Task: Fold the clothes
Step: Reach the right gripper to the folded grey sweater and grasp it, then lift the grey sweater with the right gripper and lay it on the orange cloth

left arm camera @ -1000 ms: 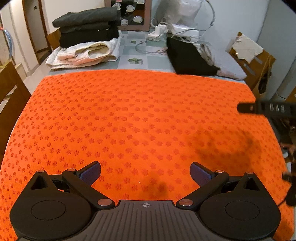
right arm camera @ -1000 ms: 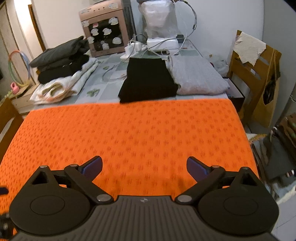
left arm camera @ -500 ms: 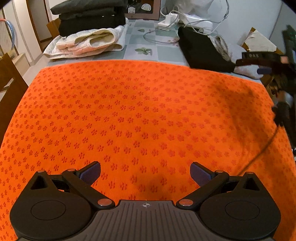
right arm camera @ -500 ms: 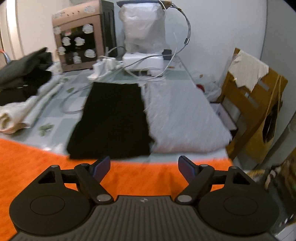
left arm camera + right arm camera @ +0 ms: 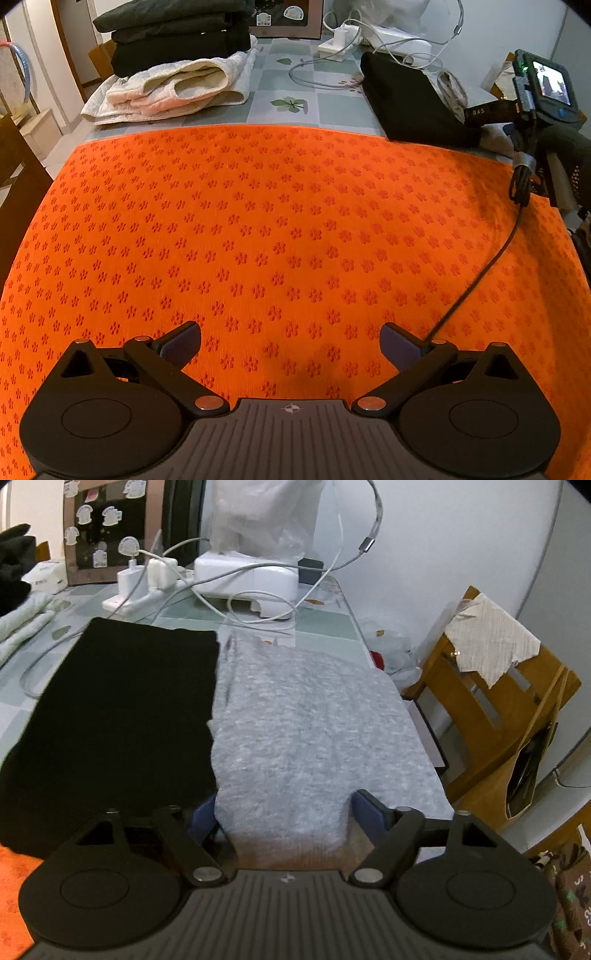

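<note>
A folded grey knit garment [image 5: 314, 716] lies on the table beside a folded black garment [image 5: 118, 701], which also shows in the left wrist view [image 5: 410, 99]. My right gripper [image 5: 284, 812] is open, with its jaws either side of the grey garment's near edge; its left fingertip is partly hidden by the cloth. It shows from behind in the left wrist view [image 5: 539, 107] at the far right. My left gripper [image 5: 290, 343] is open and empty just above the orange flower-patterned cloth [image 5: 277, 229].
A stack of dark folded clothes [image 5: 173, 33] sits on cream folded ones [image 5: 173, 88] at the back left. Chargers, cables and a white box [image 5: 243, 576] lie at the table's far end. A wooden chair [image 5: 498, 709] stands at the right, another at the left [image 5: 18, 192].
My right gripper has moved forward off the orange cloth to the grey garment, its jaws now around the near edge. My left gripper has edged forward and stays open.
</note>
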### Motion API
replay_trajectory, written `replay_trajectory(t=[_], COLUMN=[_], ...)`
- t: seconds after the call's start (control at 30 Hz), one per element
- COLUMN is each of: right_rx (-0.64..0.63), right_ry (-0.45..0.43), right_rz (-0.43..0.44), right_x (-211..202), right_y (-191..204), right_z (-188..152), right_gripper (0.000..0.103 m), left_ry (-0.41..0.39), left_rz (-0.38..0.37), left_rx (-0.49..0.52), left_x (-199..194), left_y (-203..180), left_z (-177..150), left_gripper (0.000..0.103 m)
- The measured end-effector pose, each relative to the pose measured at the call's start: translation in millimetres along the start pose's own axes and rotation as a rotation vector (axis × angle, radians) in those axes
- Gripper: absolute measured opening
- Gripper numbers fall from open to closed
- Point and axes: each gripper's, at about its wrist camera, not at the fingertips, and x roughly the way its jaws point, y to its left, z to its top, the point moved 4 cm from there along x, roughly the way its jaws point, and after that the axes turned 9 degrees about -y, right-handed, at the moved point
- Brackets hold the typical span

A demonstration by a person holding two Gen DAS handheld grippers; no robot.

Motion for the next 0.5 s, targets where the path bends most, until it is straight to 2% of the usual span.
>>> replay_trajectory(t=[0.03,0.07,0.1,0.13,0.27,0.5], right_rx=[0.003,0.008,0.031,0.051,0.086,0.139], right_ry=[-0.011,-0.022,-0.03,-0.041,-0.117,-0.201], right_rz=[-0.011,-0.019,-0.007,-0.001,0.022,0.13], right_x=[-1,-3,-5,-9,-37,-130], right_y=[-4,-7,-13,-19,-41,-70], right_z=[1,2,4,7,22,48], right_gripper=[0.049,0.034,0.023,0.019,0.016,0.016], left_ry=[-0.002,-0.006,-0.01,-0.015,-0.04,-0.106], left_rz=[-0.001,-0.001,-0.002,-0.004,-0.015,-0.034], left_rx=[0.002,0.004,0.006,0.007,0.014,0.029], left_x=[0,-1,-2,-3,-10,-29], left_y=[0,0,-1,-1,-3,-5], left_z=[0,0,1,1,3,7], left_gripper=[0.102,0.102,0.102,0.102,0.102,0.102])
